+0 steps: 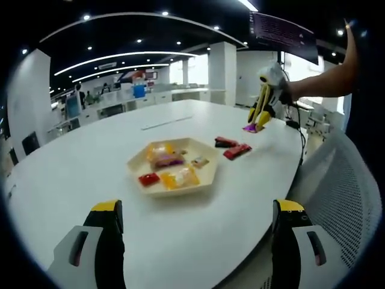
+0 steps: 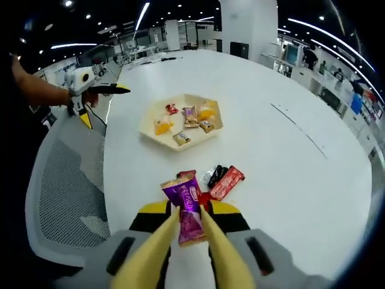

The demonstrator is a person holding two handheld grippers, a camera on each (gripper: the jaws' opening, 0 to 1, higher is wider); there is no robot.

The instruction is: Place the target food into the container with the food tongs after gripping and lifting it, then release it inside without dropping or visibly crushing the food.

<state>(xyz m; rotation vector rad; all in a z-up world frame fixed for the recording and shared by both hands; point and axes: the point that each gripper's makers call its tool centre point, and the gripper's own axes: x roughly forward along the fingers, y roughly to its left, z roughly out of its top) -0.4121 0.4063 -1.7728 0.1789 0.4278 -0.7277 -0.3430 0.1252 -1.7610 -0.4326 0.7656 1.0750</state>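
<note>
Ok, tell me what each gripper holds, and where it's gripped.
The right gripper, through yellow tongs, pinches a purple packet by its lower half, upper end sticking out. The left gripper is open, holding nothing.

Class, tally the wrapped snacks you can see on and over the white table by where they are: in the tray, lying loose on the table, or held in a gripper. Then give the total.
In the tray: 5 snacks
Loose on the table: 3 snacks
Held in the right gripper: 1 purple snack
Total: 9
</note>
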